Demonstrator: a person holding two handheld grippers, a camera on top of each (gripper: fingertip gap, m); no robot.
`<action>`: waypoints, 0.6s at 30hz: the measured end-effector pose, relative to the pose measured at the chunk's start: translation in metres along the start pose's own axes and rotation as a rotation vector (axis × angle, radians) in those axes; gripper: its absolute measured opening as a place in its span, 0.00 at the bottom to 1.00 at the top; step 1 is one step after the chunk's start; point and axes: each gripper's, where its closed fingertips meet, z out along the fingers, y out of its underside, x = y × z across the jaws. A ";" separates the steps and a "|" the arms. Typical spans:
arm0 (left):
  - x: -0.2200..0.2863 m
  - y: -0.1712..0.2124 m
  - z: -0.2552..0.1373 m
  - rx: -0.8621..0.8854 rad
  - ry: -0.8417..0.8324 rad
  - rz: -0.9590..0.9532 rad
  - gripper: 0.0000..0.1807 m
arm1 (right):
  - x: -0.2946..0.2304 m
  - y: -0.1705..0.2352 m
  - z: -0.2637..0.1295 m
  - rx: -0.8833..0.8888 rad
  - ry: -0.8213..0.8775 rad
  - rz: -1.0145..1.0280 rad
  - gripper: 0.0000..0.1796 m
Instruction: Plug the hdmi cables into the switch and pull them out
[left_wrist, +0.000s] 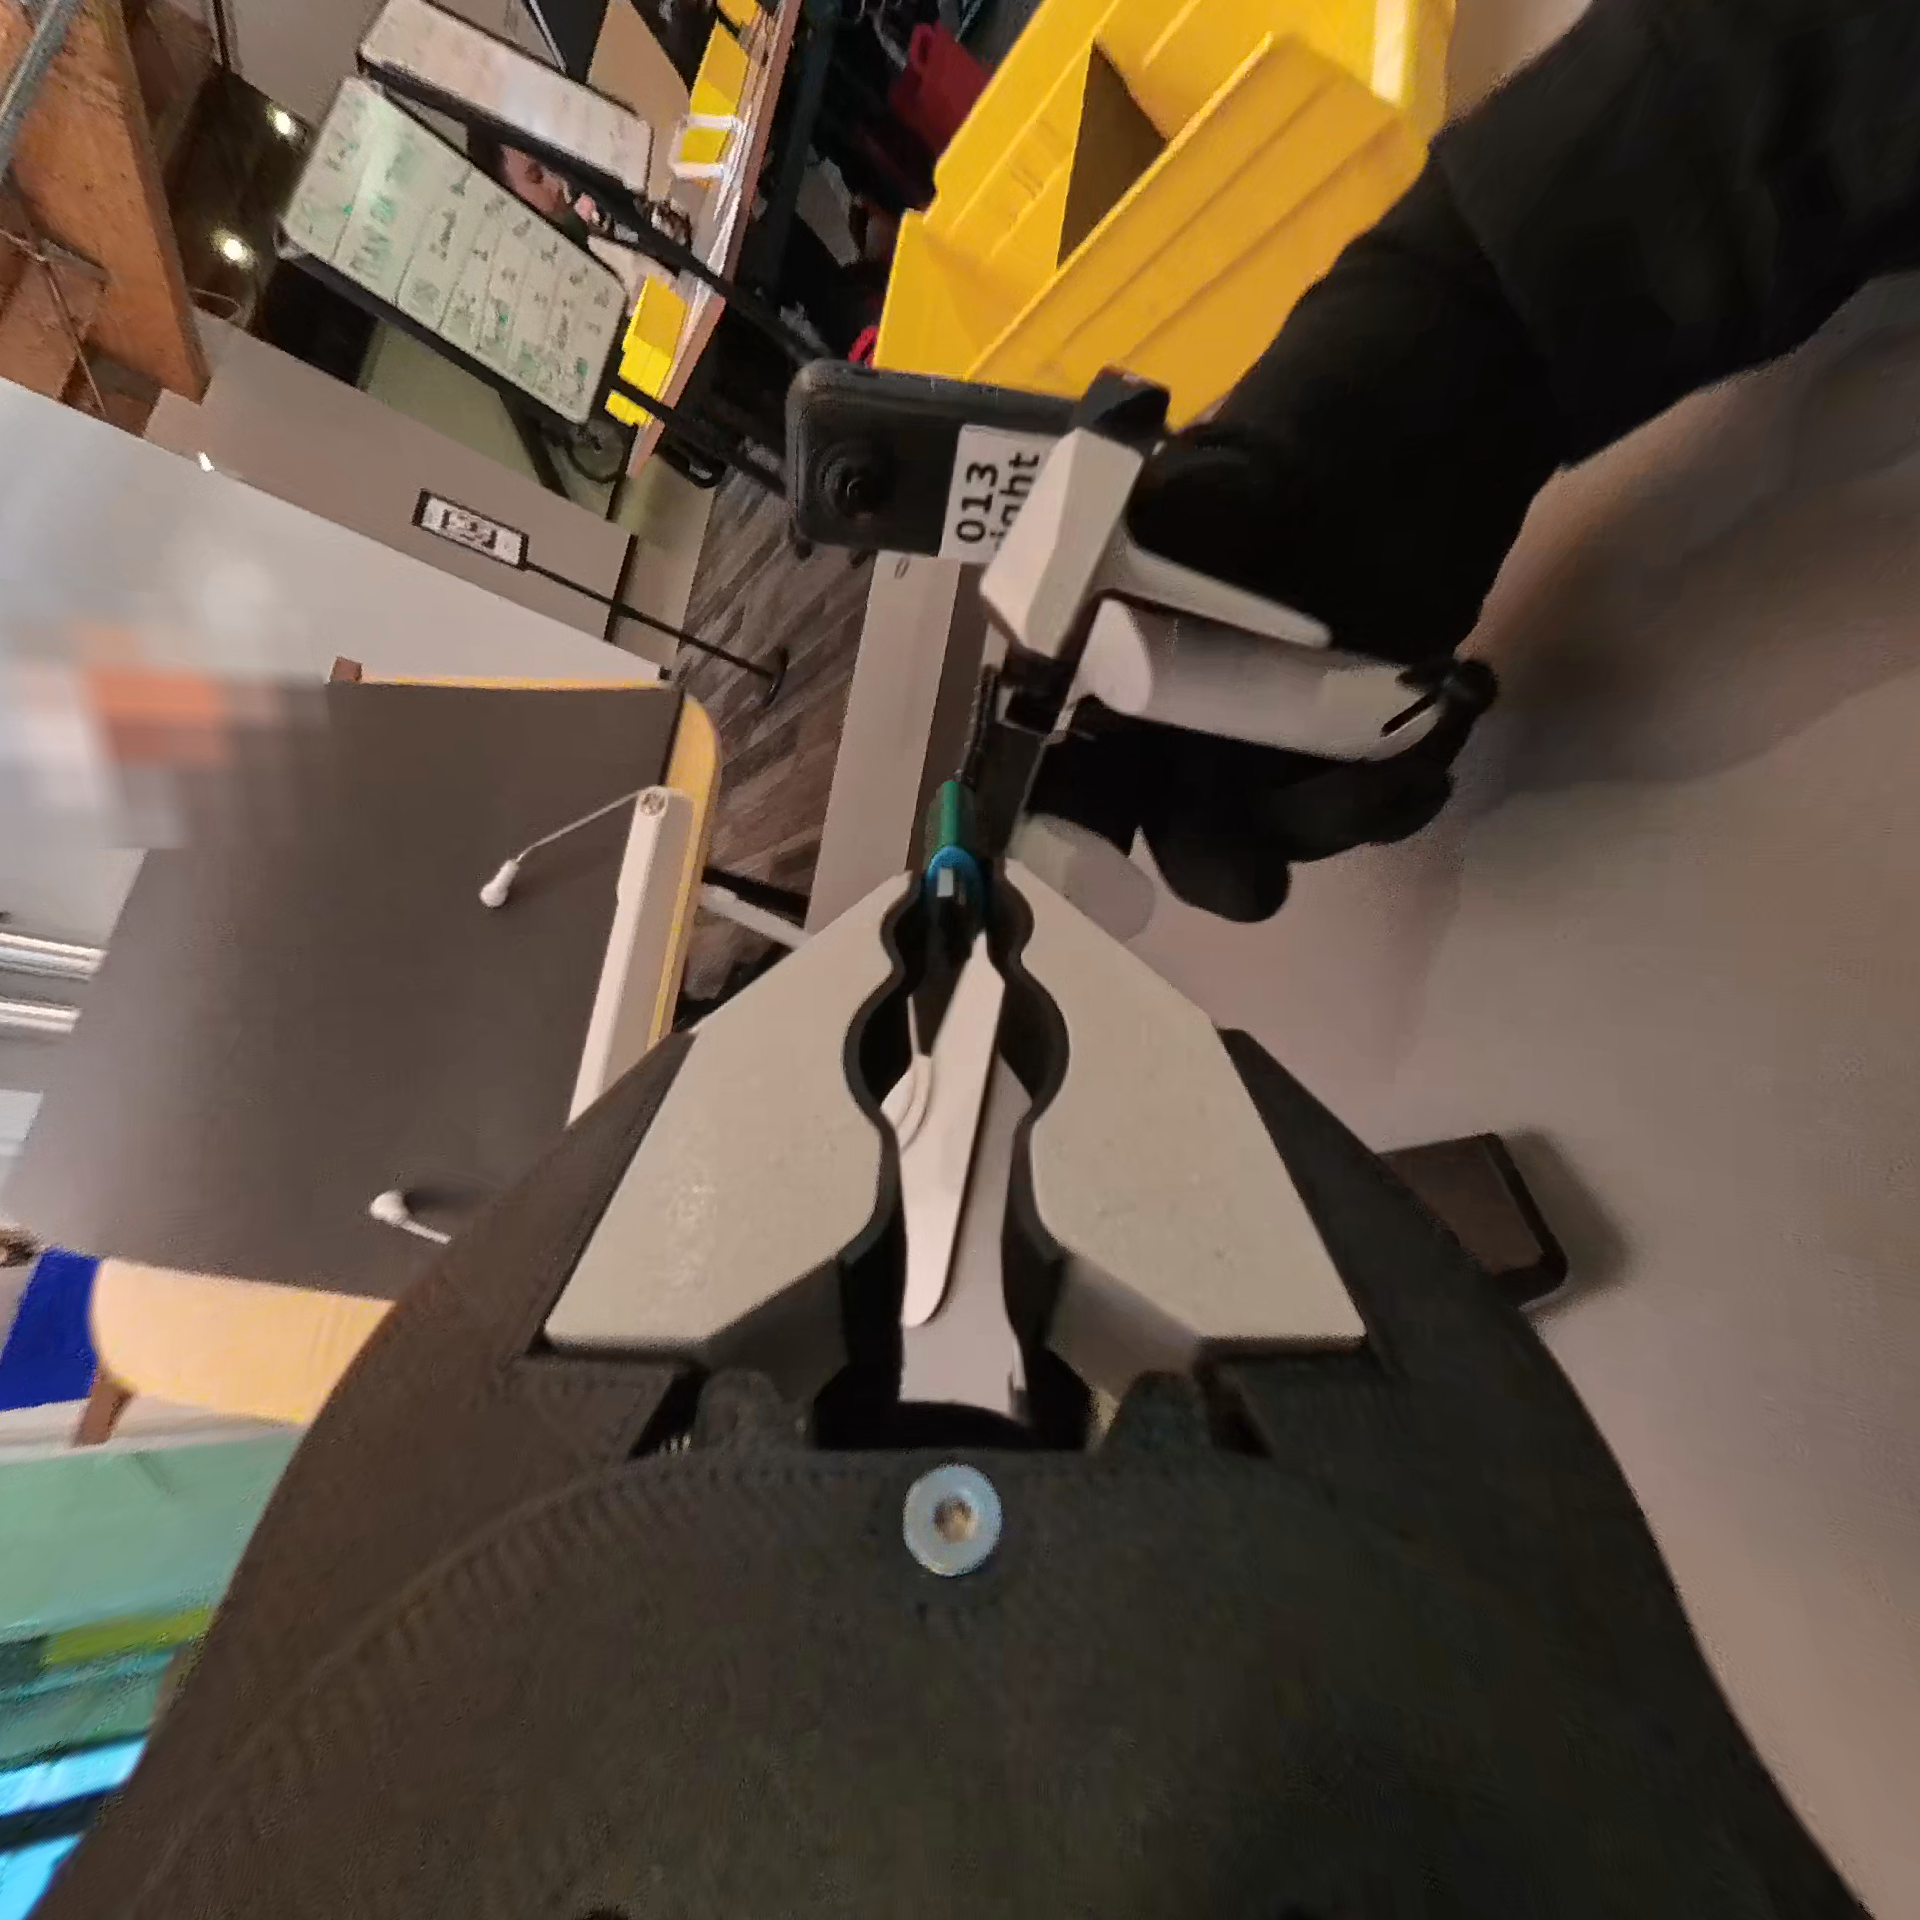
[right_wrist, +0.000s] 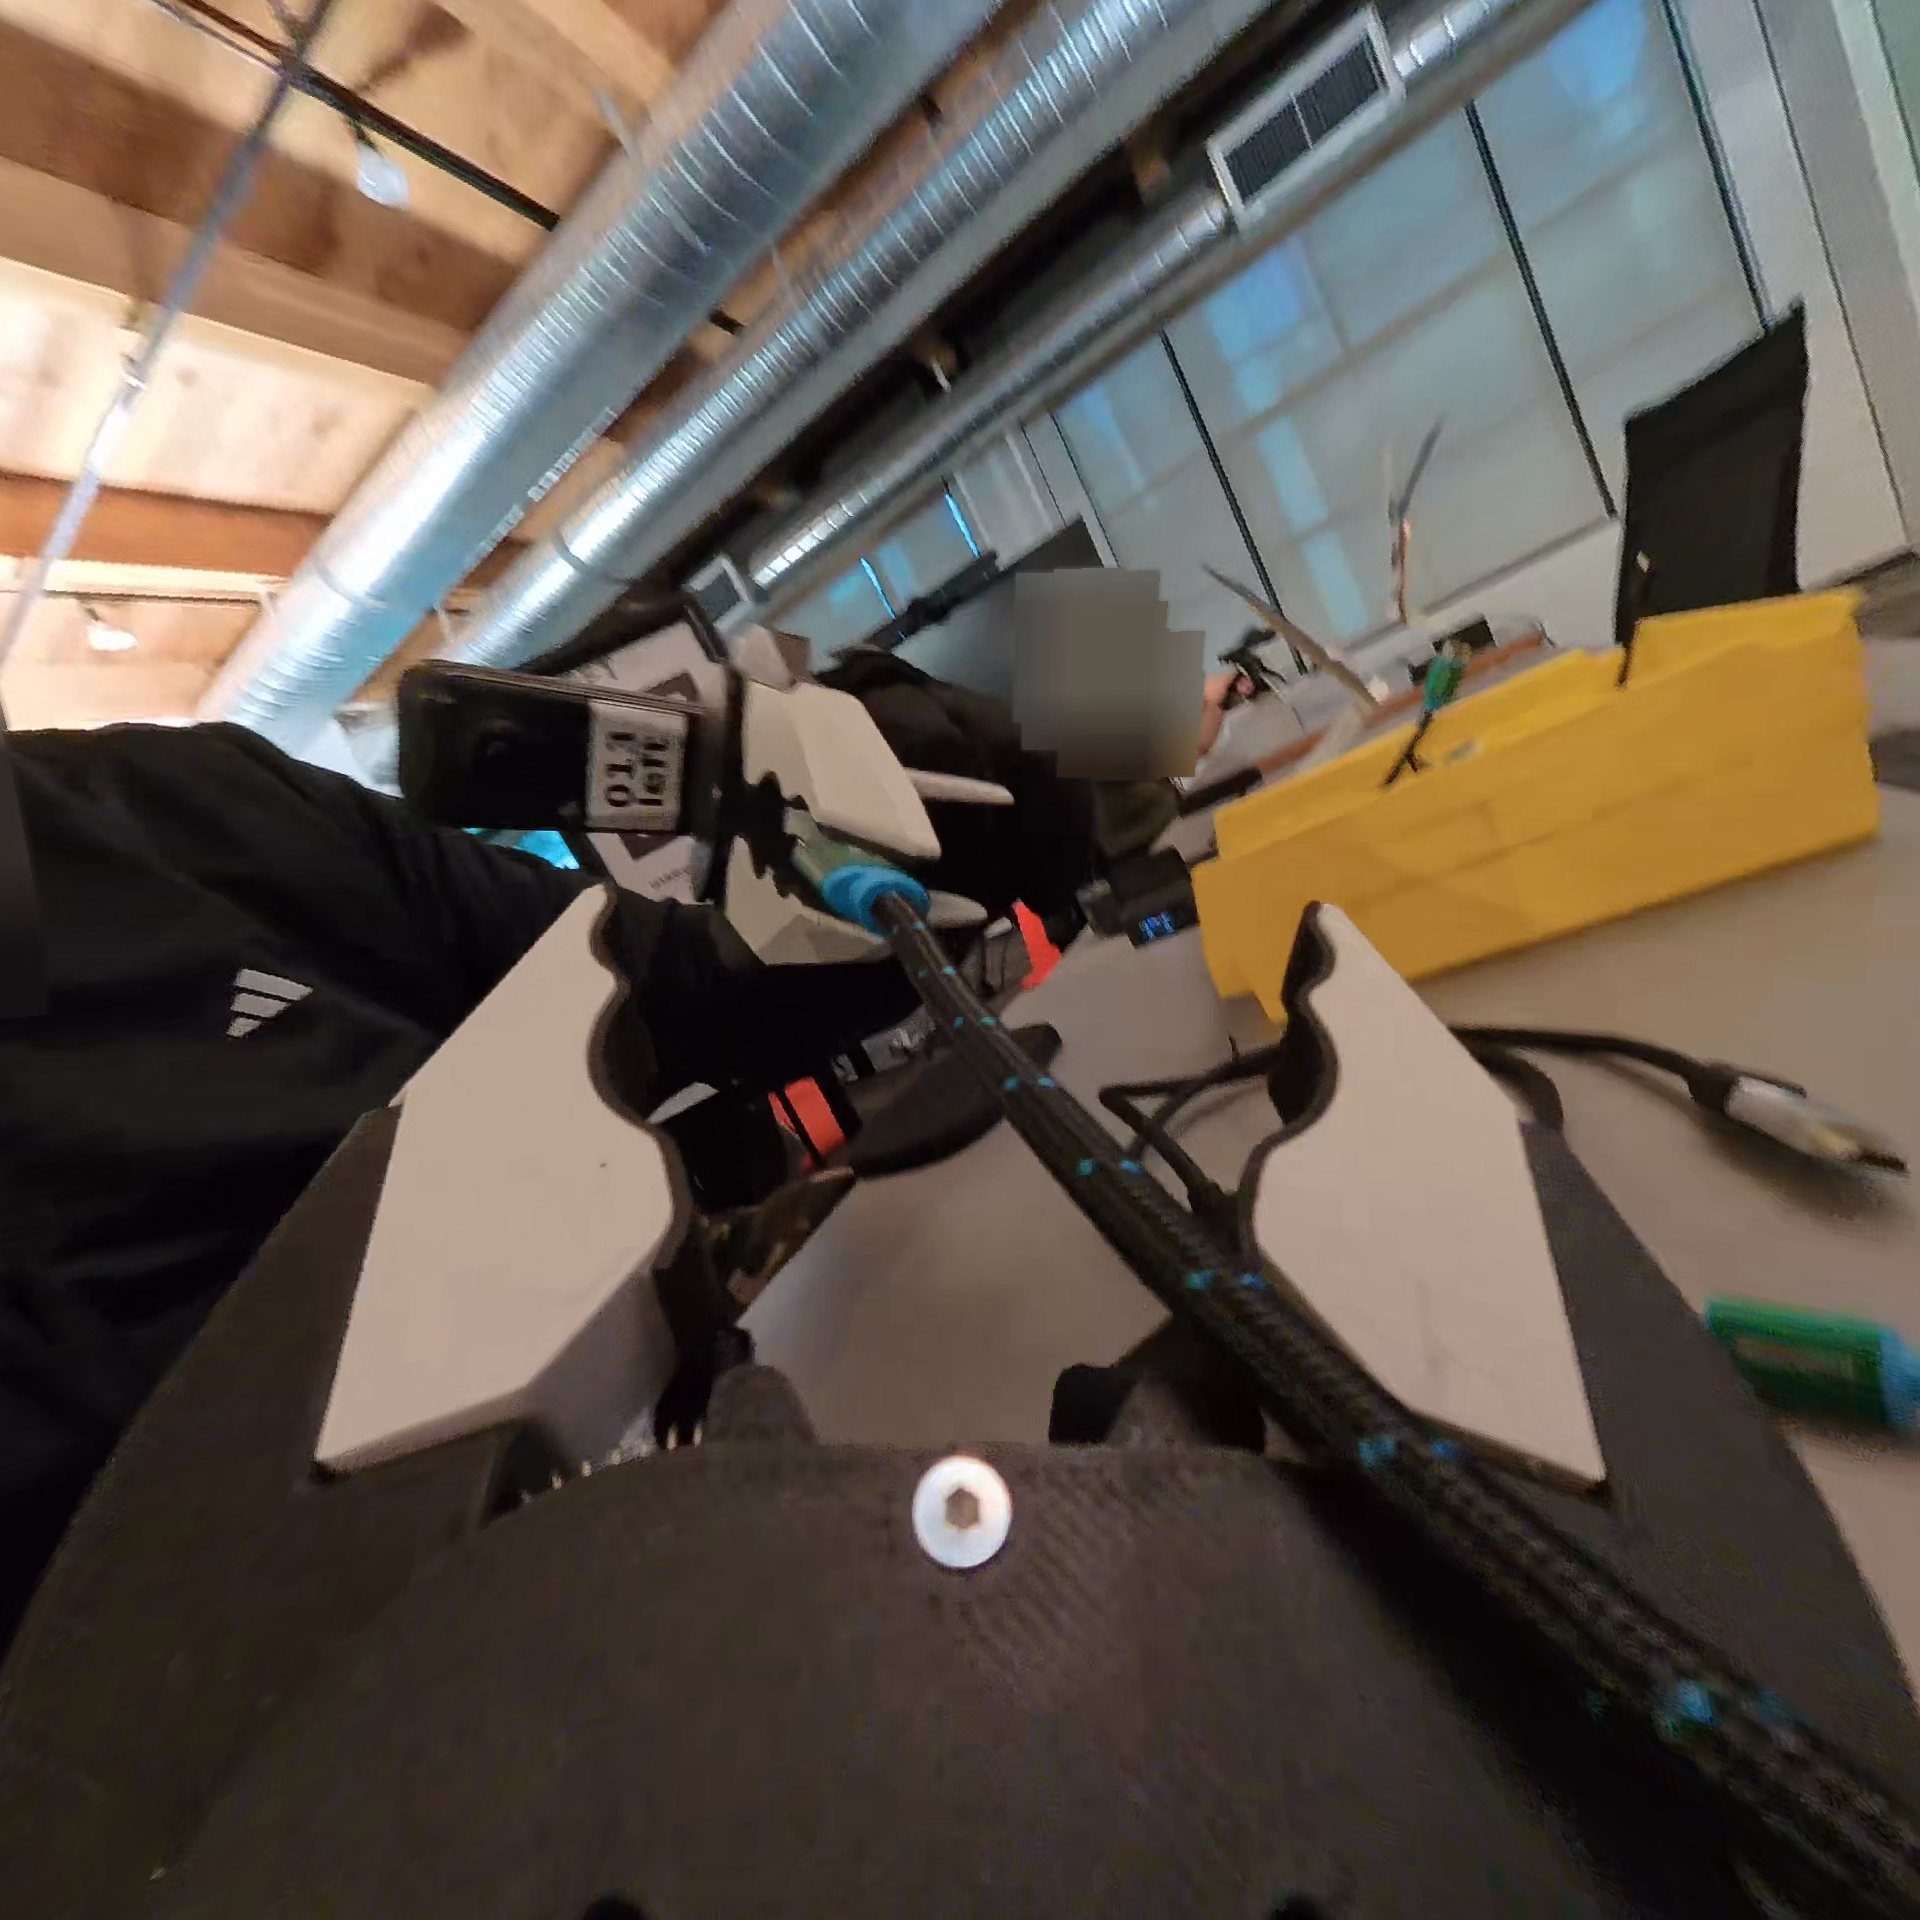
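Note:
My left gripper (left_wrist: 951, 883) is shut on a blue and green HDMI plug (left_wrist: 948, 868) at its fingertips. The same plug (right_wrist: 868, 888) shows in the right wrist view, held in the left gripper (right_wrist: 831, 852). Its black braided cable (right_wrist: 1174, 1195) with blue flecks runs from the plug down between the fingers of my right gripper (right_wrist: 961, 914), which is open wide and not holding it. The right gripper (left_wrist: 1039, 717) faces the left one closely, held by a black-gloved hand (left_wrist: 1299, 810). A dark flat box (left_wrist: 1486, 1216), possibly the switch, lies on the grey table (left_wrist: 1662, 1039).
A second green plug (right_wrist: 1808, 1361) and a silver-tipped black cable (right_wrist: 1766, 1122) lie on the table at right. A yellow bin (right_wrist: 1538, 790) stands behind them and shows in the left wrist view (left_wrist: 1143, 208). A chair (left_wrist: 364, 987) with earbuds stands beyond the table edge. Both grippers' tips are close together, under 4 cm apart.

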 end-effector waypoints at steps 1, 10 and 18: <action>0.001 -0.005 -0.001 0.027 0.019 -0.021 0.05 | -0.008 -0.005 -0.001 0.020 -0.035 -0.017 0.64; 0.007 -0.029 -0.012 0.096 0.115 0.046 0.05 | -0.044 -0.006 0.001 -0.062 -0.182 0.027 0.45; 0.016 -0.038 -0.015 0.036 0.084 0.374 0.05 | -0.060 0.008 -0.002 -0.178 -0.249 0.035 0.27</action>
